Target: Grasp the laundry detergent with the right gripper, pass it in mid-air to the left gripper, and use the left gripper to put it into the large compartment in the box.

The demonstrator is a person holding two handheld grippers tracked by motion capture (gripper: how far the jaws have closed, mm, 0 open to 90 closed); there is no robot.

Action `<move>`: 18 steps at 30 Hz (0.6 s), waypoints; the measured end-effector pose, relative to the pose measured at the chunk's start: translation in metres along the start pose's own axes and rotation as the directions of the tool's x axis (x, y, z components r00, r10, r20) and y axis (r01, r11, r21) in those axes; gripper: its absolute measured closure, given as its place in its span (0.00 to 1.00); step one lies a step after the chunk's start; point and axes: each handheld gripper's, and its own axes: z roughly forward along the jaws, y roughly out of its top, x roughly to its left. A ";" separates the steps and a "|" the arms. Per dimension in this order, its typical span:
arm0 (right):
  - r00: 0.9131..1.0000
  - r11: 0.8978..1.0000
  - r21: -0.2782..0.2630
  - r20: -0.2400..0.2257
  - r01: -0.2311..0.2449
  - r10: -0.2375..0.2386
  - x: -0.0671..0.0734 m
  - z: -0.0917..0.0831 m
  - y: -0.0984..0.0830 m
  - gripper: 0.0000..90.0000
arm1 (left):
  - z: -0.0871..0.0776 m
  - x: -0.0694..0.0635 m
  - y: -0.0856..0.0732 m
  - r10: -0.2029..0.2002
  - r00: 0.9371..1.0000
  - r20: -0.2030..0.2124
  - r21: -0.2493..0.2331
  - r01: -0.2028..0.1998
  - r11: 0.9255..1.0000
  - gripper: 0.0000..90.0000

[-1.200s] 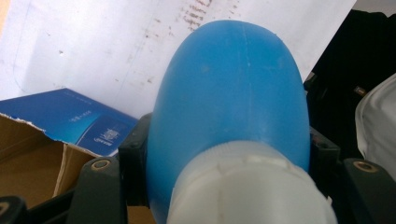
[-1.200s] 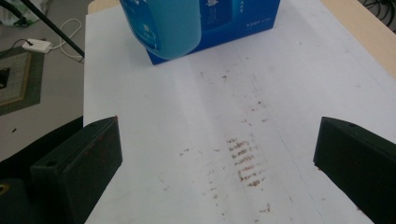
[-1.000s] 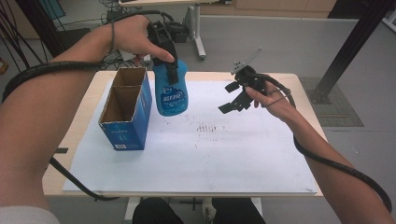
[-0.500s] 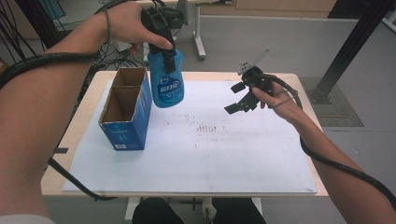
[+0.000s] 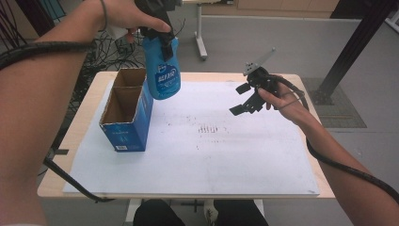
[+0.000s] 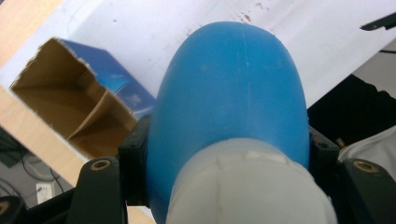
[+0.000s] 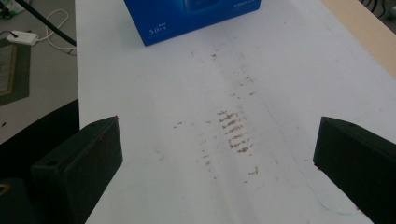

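High view: the left gripper point(image 5: 155, 19) is clamped on the neck of a blue bottle point(image 5: 162, 70), which hangs upright in the air just above and behind the open blue box point(image 5: 126, 115) at the left of the table point(image 5: 75, 136). The bottle's label carries white lettering, too small to read. The box has a small white label low on its near face, also unreadable, and a cardboard divider splits it into two compartments. The right gripper point(image 5: 242, 99) hovers over the white sheet point(image 5: 197, 160) at the right, jaws spread wide with nothing between them.

Left gripper view: the bottle point(image 6: 229, 88) is seen from above, its whitish neck between the black jaws (the label is hidden from here). Below lies the box point(image 6: 70, 107), its brown inside and divider plain.

Right gripper view: the two jaws stand far apart over the sheet point(image 7: 187, 154), which bears reddish-brown smudges. On the box point(image 7: 187, 21) ahead, white print reads "5.0" followed by small characters I cannot make out.
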 end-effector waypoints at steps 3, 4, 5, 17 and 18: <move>1.000 1.000 0.003 0.004 -0.002 0.002 0.000 -0.002 -0.001 0.01 | -0.007 0.006 -0.002 -0.048 0.999 -0.002 -0.012 0.048 0.999 0.41; 1.000 1.000 0.004 0.005 -0.002 0.002 0.000 -0.003 -0.001 0.01 | -0.009 0.006 -0.003 -0.064 0.998 -0.002 -0.018 0.064 0.998 0.41; 1.000 1.000 0.004 0.006 -0.003 0.003 -0.001 -0.003 -0.001 0.01 | -0.012 0.008 -0.004 -0.081 0.997 -0.003 -0.025 0.081 0.996 0.41; 1.000 1.000 0.008 0.018 -0.002 0.002 0.001 -0.012 -0.001 0.01 | -0.038 0.032 -0.016 -0.271 0.962 -0.021 -0.065 0.269 0.961 0.41; 1.000 1.000 0.008 0.020 0.000 0.000 0.000 -0.013 -0.002 0.02 | -0.040 0.034 -0.018 -0.279 0.960 -0.027 -0.071 0.277 0.958 0.41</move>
